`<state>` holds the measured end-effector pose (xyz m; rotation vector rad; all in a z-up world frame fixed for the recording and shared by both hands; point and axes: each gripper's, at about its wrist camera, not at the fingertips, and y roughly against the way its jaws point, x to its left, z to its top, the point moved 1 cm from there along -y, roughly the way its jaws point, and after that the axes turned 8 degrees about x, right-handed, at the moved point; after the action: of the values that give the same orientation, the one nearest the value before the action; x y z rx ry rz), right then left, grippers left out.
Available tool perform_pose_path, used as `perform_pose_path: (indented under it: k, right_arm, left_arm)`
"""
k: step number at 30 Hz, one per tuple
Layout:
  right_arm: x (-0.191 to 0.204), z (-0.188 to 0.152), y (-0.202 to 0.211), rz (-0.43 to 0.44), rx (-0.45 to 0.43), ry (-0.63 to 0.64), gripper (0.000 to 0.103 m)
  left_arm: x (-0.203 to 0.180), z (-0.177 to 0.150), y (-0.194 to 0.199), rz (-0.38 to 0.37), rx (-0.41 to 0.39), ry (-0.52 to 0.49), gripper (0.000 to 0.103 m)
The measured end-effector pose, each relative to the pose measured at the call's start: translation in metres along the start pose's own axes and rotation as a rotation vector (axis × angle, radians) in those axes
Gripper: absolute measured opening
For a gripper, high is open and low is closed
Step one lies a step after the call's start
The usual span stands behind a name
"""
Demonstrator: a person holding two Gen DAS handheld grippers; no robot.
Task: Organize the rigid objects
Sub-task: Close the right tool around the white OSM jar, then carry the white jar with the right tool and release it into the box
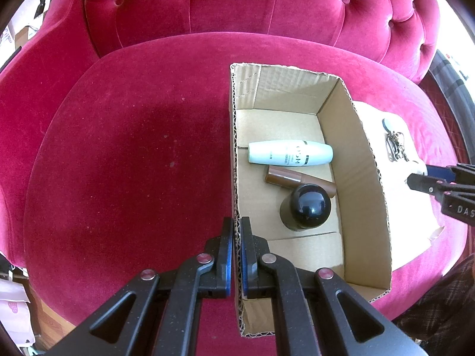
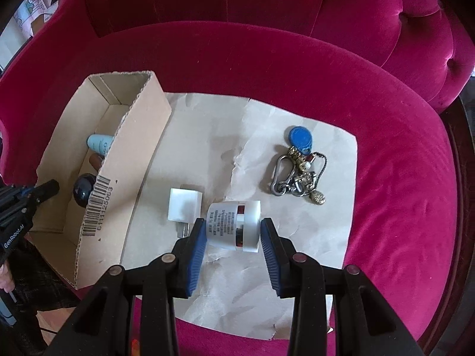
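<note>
My left gripper is shut on the left wall of an open cardboard box that sits on a red velvet seat. Inside the box lie a white bottle, a brown tube and a black round-capped bottle. Right of the box, my right gripper points down at a white jar lying on its side on crumpled paper. Both blue pads press the jar's ends. A white charger plug lies just left of the jar, and a key bunch with a blue fob lies beyond it.
The box and paper rest on the seat cushion of a tufted red armchair, with its backrest behind. A sleeve in dark plaid shows at the lower right of the left wrist view.
</note>
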<state>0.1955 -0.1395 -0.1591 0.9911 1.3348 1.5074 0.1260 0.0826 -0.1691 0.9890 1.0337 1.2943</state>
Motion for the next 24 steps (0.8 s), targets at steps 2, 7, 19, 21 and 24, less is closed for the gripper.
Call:
perform_pose_path:
  k: [2,7,19,21,24]
  right_arm:
    - [0.002,0.001,0.004,-0.005,-0.008,0.004,0.040]
    - [0.007,0.003,0.016,-0.008,-0.029,0.013,0.040]
    - [0.020,0.012,0.044,-0.005,-0.067,0.070,0.040]
    - [0.024,0.014,0.050,-0.002,-0.075,0.087,0.040]
    - [0.032,0.017,0.058,0.004,-0.086,0.112,0.040]
  left_arm:
    - [0.000,0.000,0.000,0.000,0.000,0.000,0.004]
    - [0.000,0.000,0.000,0.000,0.000,-0.001,0.004]
    - [-0.001,0.001,0.000,0.000,0.001,0.001,0.004]
    - [-0.001,0.001,0.000,0.000,0.000,0.001,0.004]
    - [-0.001,0.001,0.000,0.000,0.001,0.000,0.004]
